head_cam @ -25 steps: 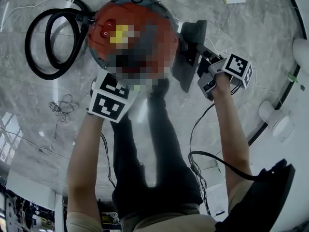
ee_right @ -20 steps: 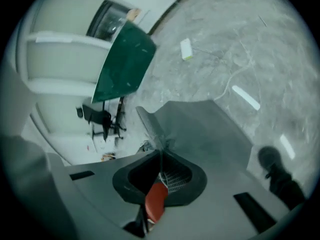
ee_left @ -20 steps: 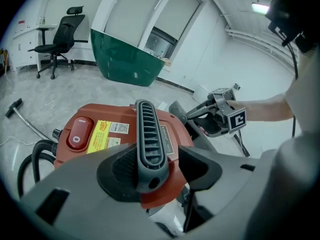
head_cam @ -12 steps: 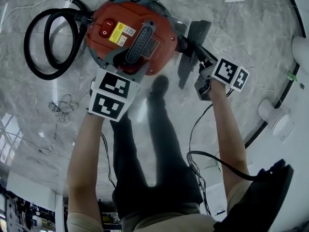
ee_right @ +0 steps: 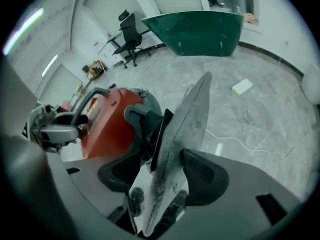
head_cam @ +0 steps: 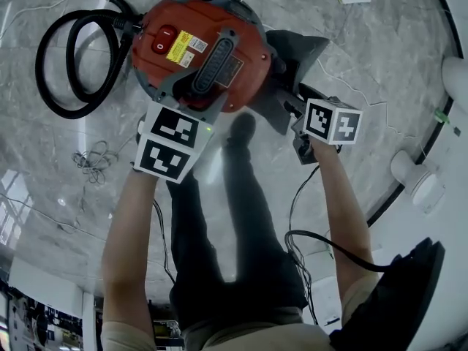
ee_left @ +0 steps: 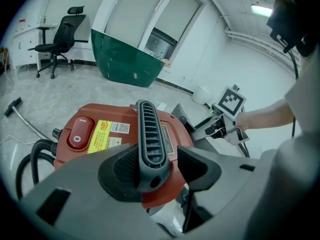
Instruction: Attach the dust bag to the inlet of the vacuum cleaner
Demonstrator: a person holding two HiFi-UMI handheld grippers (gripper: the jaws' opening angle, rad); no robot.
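Now that the jaws of the right gripper have just been opened wide, the dust bag is no longer pinched: it is seen edge-on between the pads, close by the right-hand one and clear of the other. Just ahead of those jaws the bag's dark collar is set against the grey inlet on the side of the vacuum cleaner; whether it is fully seated cannot be told. In the head view the bag is found turned since a second ago, from a thin upright flap to a broad face laid toward the red body. The release is judged to mean either that the fitting is taken as done or that a fresh hold is wanted to press the collar home. The jaws of the left gripper, just eased slightly inward, are held apart about the black handle, which lies against one pad with a gap at the other, so nothing is clamped. Beyond the jaws a pale marbled floor is spread, with a coiled hose, loose cables, a green counter and an office chair farther off
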